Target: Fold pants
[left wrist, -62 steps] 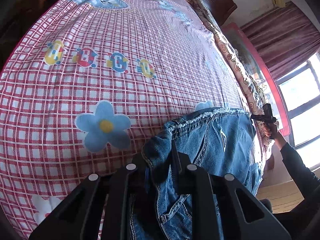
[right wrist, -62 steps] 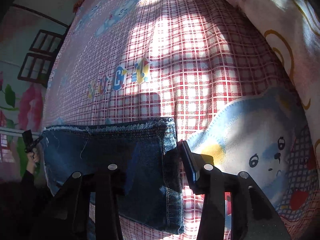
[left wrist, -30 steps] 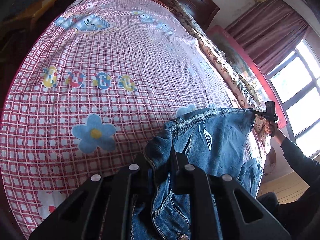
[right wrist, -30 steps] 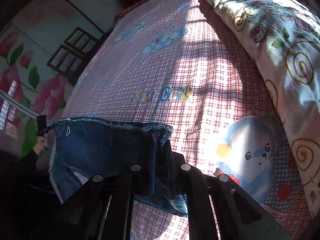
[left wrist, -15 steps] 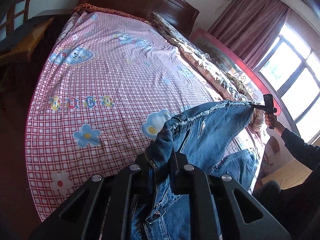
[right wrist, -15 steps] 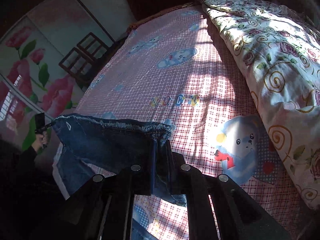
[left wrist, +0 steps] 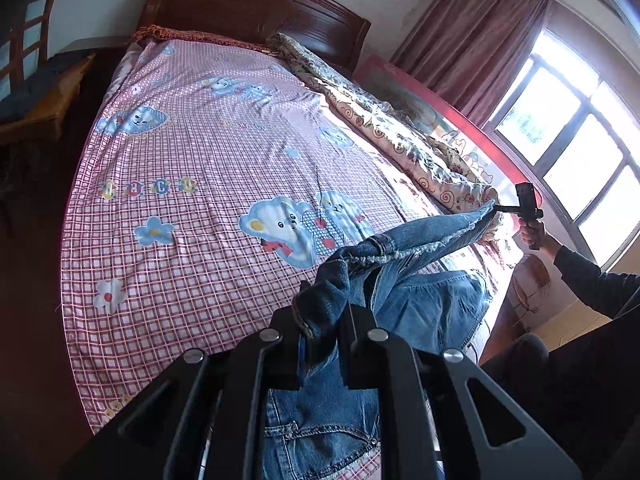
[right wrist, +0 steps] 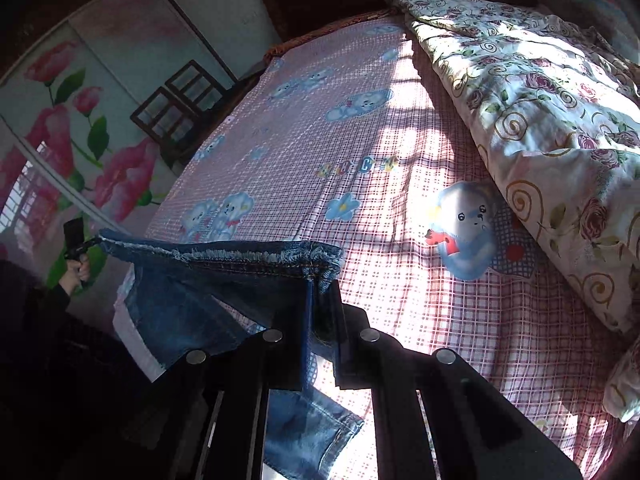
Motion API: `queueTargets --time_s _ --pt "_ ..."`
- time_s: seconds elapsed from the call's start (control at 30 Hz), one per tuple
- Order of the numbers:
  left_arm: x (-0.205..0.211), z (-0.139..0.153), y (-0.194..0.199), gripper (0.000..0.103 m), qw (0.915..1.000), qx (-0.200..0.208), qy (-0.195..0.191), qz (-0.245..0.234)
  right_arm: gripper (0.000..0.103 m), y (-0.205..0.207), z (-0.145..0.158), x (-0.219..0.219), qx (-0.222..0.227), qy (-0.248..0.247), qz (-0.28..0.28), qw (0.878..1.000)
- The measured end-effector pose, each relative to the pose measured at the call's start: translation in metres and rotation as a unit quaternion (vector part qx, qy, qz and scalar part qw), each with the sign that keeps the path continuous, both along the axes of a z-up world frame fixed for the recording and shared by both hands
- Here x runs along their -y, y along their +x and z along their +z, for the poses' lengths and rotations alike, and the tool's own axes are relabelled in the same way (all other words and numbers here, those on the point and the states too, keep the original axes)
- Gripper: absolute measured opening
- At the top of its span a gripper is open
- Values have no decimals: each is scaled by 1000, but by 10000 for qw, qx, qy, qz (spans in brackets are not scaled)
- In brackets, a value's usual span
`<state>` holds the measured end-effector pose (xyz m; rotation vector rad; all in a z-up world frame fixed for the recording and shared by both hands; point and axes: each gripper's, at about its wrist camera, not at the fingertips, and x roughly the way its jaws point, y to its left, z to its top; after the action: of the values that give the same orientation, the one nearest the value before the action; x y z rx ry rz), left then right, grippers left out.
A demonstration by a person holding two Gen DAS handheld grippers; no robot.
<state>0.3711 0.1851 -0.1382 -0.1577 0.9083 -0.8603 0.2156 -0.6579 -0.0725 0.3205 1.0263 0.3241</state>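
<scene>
Blue denim pants [left wrist: 424, 304] hang in the air above the near end of the bed, stretched between my two grippers by their frayed hem. My left gripper [left wrist: 324, 320] is shut on a bunched corner of the denim. In the right wrist view my right gripper [right wrist: 320, 300] is shut on the other corner of the pants [right wrist: 208, 296]. Each view shows the far gripper small at the other end of the hem: the right one [left wrist: 500, 208] in a hand, the left one [right wrist: 90, 244] likewise. The legs dangle below.
The bed carries a pink checked sheet [left wrist: 208, 168] with bears and flowers. A rolled floral quilt [right wrist: 540, 112] lies along its window side. A dark wooden headboard [left wrist: 256, 8] stands at the far end, a chair [right wrist: 180, 108] beside the bed, and a window [left wrist: 576, 140] with a curtain.
Both grippers have risen and drawn back from the bed, lifting the pants off the sheet. Much more of the bed and room shows now. Both grips hold as before.
</scene>
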Motion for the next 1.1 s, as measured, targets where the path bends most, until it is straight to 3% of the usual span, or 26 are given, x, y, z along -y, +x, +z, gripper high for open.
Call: queueTargets --time_s 0.07,0.47,1.1 --pt "2 -6 -15 11 10000 -58 47 -22 1 -14 -9 3 -84 -34 -94 9999" --pt "-1 -45 -78 11 9988 -490 84 27 1 -99 -58 1 -303 362 -186 9987" --pt "-9 -88 -115 14 9954 -862 375 181 2 -167 -120 -24 -994 307 23 9946"
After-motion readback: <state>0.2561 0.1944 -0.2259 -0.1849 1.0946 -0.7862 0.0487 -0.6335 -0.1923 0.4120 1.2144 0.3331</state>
